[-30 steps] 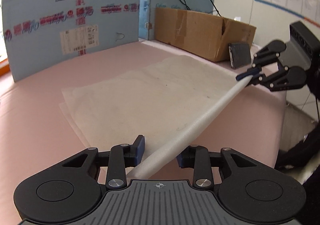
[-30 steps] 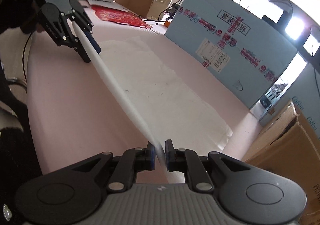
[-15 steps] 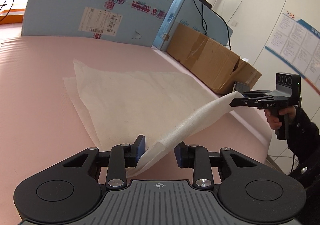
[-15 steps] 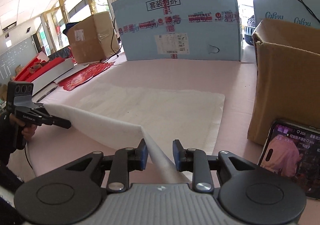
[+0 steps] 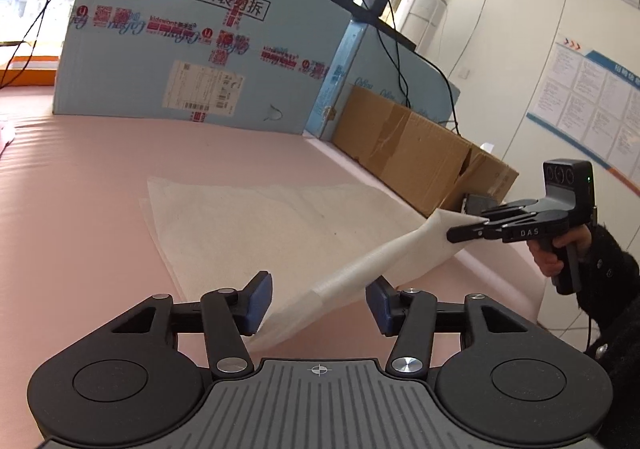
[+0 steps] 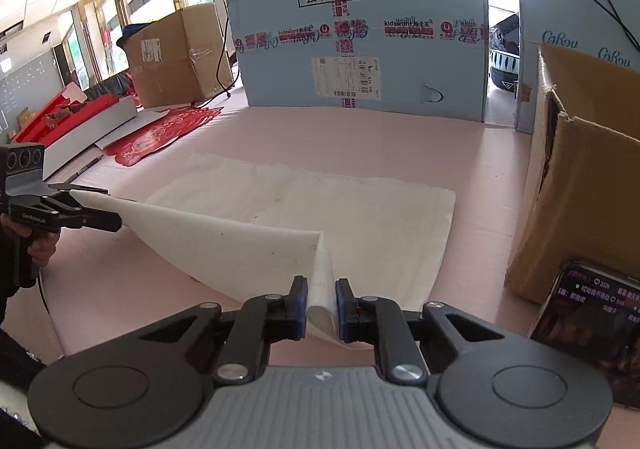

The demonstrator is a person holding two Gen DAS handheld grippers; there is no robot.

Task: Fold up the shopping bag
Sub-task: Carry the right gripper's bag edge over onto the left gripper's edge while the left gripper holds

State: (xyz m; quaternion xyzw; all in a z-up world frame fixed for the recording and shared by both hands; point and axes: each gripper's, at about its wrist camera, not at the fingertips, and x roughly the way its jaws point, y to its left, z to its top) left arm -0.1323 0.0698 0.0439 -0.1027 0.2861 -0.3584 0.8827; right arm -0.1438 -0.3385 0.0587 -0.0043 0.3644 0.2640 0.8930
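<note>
A white shopping bag (image 5: 248,225) lies flat on the pink table (image 5: 80,177), its near edge lifted off the surface. My left gripper (image 5: 318,303) stands open, with the bag's left corner resting against its left pad. My right gripper (image 6: 322,307) has its pads a little apart with the bag's right corner (image 6: 320,289) loose between them. The bag (image 6: 280,209) sags between the two grippers. Each gripper shows in the other's view, the right one (image 5: 460,233) at the far corner and the left one (image 6: 108,221) at the left edge.
A large blue carton (image 5: 192,65) stands along the table's back. A brown cardboard box (image 6: 580,185) stands at the right, with a phone (image 6: 588,329) leaning in front of it. Red paper items (image 6: 160,133) and another brown box (image 6: 176,57) lie at the far left.
Both grippers have opened from their grip on the bag's lifted edge. The edge, stretched taut a second ago, now hangs slack. Both views have swung toward the blue carton.
</note>
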